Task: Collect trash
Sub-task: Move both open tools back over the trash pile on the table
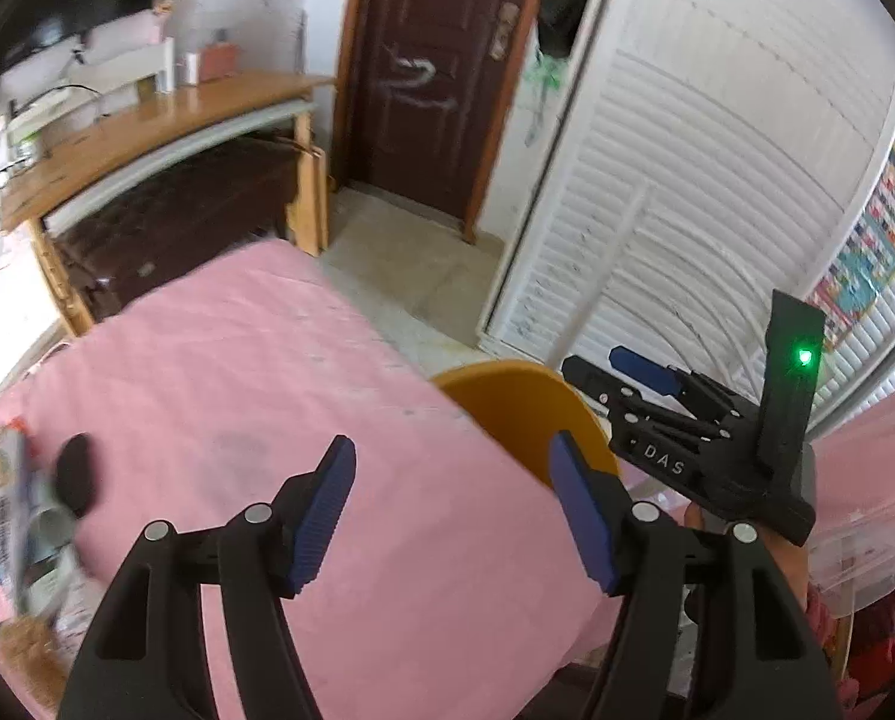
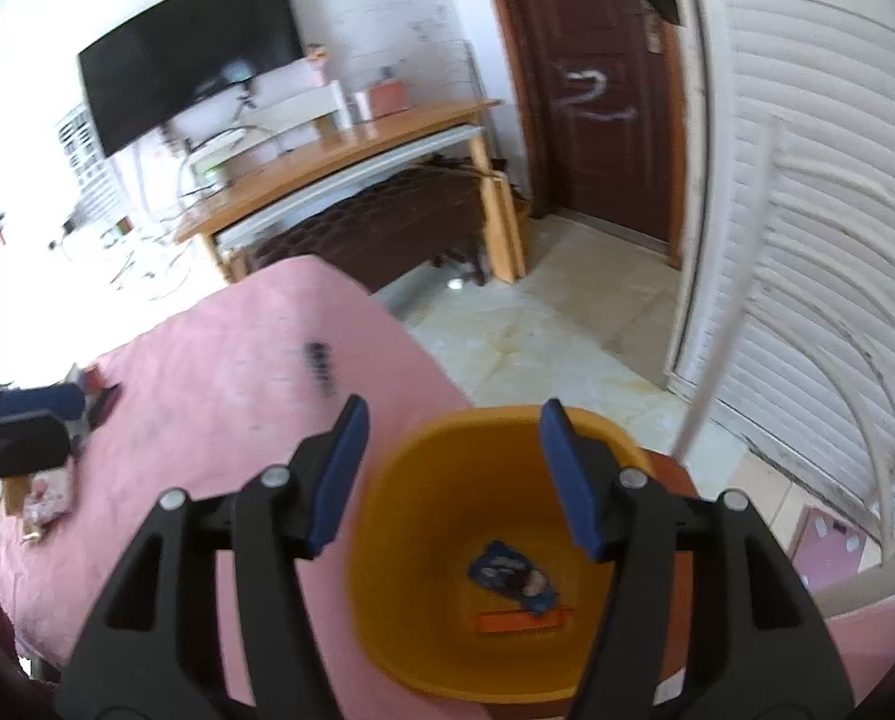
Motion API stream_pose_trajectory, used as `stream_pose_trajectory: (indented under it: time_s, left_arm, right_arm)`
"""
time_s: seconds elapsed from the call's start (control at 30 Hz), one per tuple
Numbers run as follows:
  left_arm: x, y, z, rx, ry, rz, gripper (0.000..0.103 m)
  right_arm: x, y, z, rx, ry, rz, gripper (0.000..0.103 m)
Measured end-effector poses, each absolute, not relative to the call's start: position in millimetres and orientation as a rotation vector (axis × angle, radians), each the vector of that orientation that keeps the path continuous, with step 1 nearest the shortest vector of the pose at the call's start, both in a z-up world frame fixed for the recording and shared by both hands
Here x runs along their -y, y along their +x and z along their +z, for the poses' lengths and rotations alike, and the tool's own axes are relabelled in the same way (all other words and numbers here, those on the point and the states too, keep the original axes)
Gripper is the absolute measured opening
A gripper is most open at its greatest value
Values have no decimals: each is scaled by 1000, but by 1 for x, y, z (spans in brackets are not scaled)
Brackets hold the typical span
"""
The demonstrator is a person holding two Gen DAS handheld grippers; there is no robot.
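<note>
Right gripper [image 2: 453,474] spread open, empty, poised directly above round orange plastic bin [image 2: 387,618]; blue wrapper [image 2: 510,576] and orange strip [image 2: 522,621] lying on bin floor below the jaws. Left gripper [image 1: 453,510] likewise released, empty, over pink bedsheet [image 1: 237,360], bin just beyond right fingertip. Remaining litter pile [image 1: 21,534] at far left of bed, well apart from both.

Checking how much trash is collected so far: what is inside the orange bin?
In the right wrist view, the orange bin holds a dark blue wrapper and a flat orange piece on its bottom. The right tool hides part of the near wall and rim.
</note>
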State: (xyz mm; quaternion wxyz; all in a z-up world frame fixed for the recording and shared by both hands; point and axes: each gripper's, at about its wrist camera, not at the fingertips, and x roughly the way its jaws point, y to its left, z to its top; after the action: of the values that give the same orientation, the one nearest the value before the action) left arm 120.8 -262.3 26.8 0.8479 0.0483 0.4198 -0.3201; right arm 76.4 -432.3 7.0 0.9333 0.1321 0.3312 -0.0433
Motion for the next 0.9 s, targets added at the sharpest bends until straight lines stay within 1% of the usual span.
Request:
stream_pose_trajectory:
  time_s: [0.07, 0.17, 0.2, 0.53, 0.6, 0.67, 0.9]
  left_arm:
    - [239, 117, 35, -856, 87, -647, 65]
    - [202, 114, 45, -829, 56, -609, 69]
    - [191, 113, 47, -818, 48, -592, 70]
    - [79, 108, 57, -761, 23, -421, 72]
    - [61, 108, 56, -759, 22, -393, 72]
    - [46, 108, 55, -756, 24, -370, 72]
    - [2, 111, 38, -789, 45, -305, 73]
  right_arm:
    - [413, 80, 13, -677, 248, -56, 57]
    - [386, 84, 22, -673, 221, 1, 67]
    - [374, 86, 26, -669, 211, 26, 68]
    - [282, 92, 38, -708, 114, 197, 68]
    - [265, 92, 39, -719, 97, 228, 73]
    - [250, 90, 38, -727, 82, 255, 75]
    - [207, 85, 37, -758, 30, 337, 76]
